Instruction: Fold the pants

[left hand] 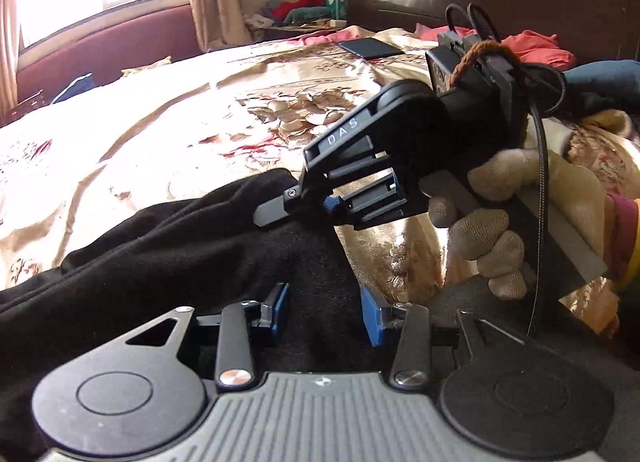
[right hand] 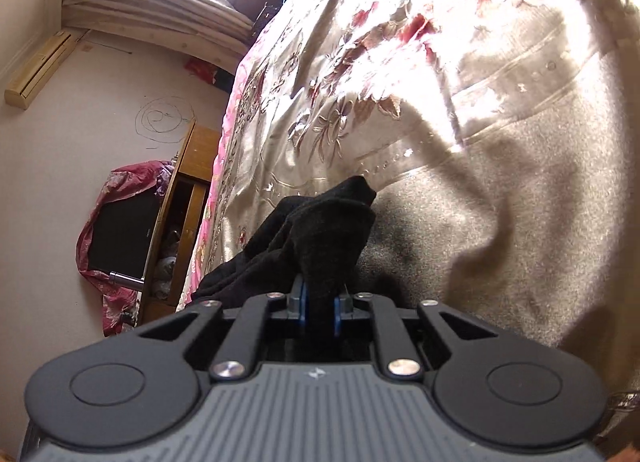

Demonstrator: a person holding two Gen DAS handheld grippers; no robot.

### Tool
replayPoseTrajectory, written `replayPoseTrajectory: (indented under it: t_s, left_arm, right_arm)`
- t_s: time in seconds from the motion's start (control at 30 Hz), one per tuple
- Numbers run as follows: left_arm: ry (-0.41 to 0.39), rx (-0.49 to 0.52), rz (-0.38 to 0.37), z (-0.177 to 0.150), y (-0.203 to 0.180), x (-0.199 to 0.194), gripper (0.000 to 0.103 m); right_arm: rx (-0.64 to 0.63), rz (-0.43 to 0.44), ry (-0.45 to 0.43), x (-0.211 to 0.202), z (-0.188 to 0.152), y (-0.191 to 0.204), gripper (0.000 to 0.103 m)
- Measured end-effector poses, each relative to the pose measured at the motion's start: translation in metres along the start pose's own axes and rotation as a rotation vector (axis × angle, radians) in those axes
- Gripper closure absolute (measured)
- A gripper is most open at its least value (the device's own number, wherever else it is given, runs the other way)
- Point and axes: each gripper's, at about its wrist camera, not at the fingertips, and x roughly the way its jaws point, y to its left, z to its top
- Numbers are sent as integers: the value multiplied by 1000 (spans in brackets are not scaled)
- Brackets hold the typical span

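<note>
Right gripper (right hand: 320, 308) pinches pants (right hand: 320, 234), frame centre, to lift an edge. Left gripper (left hand: 325, 310), lower centre, half-open astride cloth, pads apparently not pressing.

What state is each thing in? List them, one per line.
black pants: rumpled on the bed, not yet folded
right tongs: shut on a bunch of pants
left tongs: partly open, fabric between the pads, not pinched
bedspread: spread, wrinkled
</note>
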Motion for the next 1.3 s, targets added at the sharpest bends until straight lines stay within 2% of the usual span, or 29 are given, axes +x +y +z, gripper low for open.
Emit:
replayPoseTrajectory:
  t_s: [0.03, 0.13, 0.23, 0.3, 0.4, 0.47, 0.6, 0.73, 0.83, 0.93, 1.0, 1.03, 1.1, 1.2, 1.23, 1.3]
  left_arm:
    - [-5, 16, -5, -3, 5, -7, 42]
    - [4, 53, 63, -8, 22, -19, 40]
    - [-5, 9, 30, -17, 27, -29, 38]
    - [-18, 17, 26, -24, 19, -33, 37]
    - [-39, 66, 70, -26, 25, -33, 37]
    - [-54, 61, 96, -24, 45, -37, 37]
    - [-59, 66, 206, -23, 99, -33, 36]
    - [10, 35, 285, -35, 150, -9, 37]
    - [30, -37, 234, -44, 167, 0, 37]
    - [-39, 18, 239, -43, 153, -10, 37]
    - [-10, 79, 261, -42, 147, 3, 36]
    - [-1, 102, 271, -43, 147, 10, 34]
    - [5, 82, 260, -39, 156, 17, 34]
    - [-34, 43, 291, -28, 168, 13, 34]
    - [-50, 34, 279, -26, 170, 7, 34]
    - [-71, 31, 205, -28, 173, -4, 34]
  right_arm:
    - [1, 0, -7, 1, -3, 0, 84]
    - [-5, -34, -9, 10, -4, 5, 75]
    - [-18, -47, 6, 14, -2, 9, 68]
    - [-39, -70, 36, 9, -7, 12, 68]
    - [-43, -89, 77, 4, -12, 15, 67]
    - [-45, -99, 103, 4, -14, 18, 65]
    - [-7, -102, 87, 1, -14, 15, 64]
    - [-2, -120, 71, -3, -21, 21, 62]
    - [3, -178, 61, -3, -25, 27, 59]
    - [12, -212, 36, -12, -26, 29, 59]
    - [35, -219, 19, -19, -27, 31, 59]
    - [33, -218, 22, -21, -30, 32, 58]
    - [21, -244, 40, -16, -35, 35, 52]
    - [19, -299, 94, 0, -43, 35, 52]
    - [24, -299, 91, 2, -45, 35, 52]
    - [30, -295, 82, 8, -47, 33, 51]
